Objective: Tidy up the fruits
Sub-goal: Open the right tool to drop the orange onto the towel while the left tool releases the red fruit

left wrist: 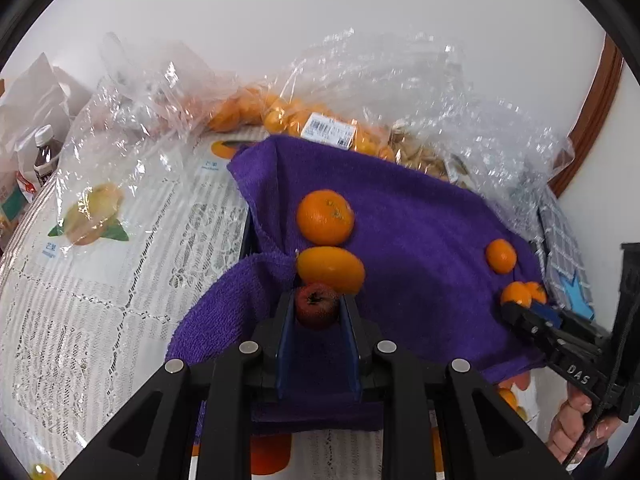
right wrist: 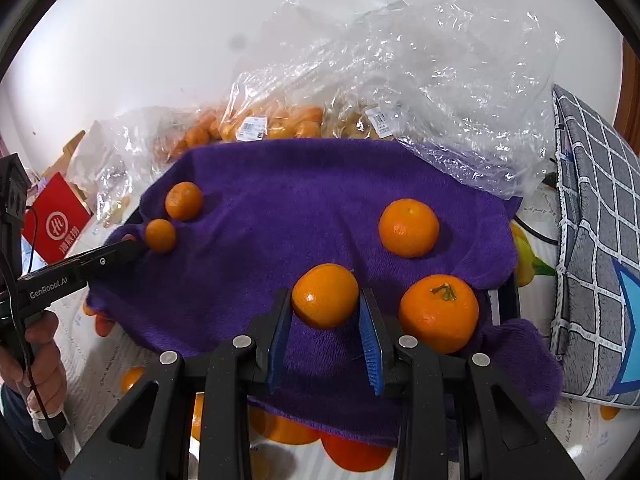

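The left gripper (left wrist: 317, 308) is clamped on a small dark red fruit (left wrist: 316, 305), whose dried calyx end faces up toward the camera. It sits at the near left edge of the purple towel (left wrist: 420, 220), where the cloth bunches into a fold. Touching the red fruit on its far side lies an oval orange fruit (left wrist: 330, 269), its long axis running across the towel, side to side. Just beyond that rests a round tangerine (left wrist: 325, 217).

The right gripper (right wrist: 325, 312) is closed on a tangerine (right wrist: 325, 295) near the towel's near right edge; its blue pads press both sides of the fruit. Beside it to the right stands a tangerine with its stem (right wrist: 439, 312) pointing up. A third one (right wrist: 408, 227) lies further in, apart from both.

Counted on the towel: one red fruit, one oval fruit, four tangerines. Along the far edge lie three crumpled clear plastic bags (right wrist: 400, 68), one holding a heap of small oranges (left wrist: 280, 114). A grey checked cushion (right wrist: 592, 240) lies off the right edge.
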Tool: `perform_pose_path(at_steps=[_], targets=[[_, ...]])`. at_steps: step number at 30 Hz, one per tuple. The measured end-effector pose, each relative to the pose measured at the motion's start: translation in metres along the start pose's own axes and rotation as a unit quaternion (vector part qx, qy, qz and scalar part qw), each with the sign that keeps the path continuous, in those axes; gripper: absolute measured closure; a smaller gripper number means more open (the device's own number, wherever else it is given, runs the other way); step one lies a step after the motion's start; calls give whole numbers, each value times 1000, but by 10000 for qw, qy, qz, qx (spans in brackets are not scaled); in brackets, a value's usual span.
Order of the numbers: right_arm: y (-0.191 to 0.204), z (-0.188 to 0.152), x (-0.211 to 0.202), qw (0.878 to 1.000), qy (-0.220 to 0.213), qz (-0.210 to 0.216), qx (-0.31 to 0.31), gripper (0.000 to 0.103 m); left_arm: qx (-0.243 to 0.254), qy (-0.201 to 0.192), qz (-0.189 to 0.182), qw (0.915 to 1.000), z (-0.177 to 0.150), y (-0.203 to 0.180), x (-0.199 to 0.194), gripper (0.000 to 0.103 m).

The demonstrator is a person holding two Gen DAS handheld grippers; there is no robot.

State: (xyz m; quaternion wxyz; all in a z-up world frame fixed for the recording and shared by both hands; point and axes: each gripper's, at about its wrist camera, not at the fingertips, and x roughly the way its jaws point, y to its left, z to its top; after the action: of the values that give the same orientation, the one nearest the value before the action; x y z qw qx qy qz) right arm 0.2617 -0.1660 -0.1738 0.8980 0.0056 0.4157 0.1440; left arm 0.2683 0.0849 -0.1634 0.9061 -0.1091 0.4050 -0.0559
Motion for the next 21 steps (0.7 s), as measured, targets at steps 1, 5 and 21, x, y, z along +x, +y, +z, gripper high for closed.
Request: perform_pose_path(at_steps=[1,5,21], targets=[[1,-1,0,10000,-13,-21,-50,70,93,-6,50,9999,-1,-3,1,81],[5,-4,2,9998,-28,-94,-189,70,309,23,183,9994,-5,-10,5,81],[1,-9,2,9998,-68,-132,-146,57,401,-113,321,9986,-7,-13,8,81]])
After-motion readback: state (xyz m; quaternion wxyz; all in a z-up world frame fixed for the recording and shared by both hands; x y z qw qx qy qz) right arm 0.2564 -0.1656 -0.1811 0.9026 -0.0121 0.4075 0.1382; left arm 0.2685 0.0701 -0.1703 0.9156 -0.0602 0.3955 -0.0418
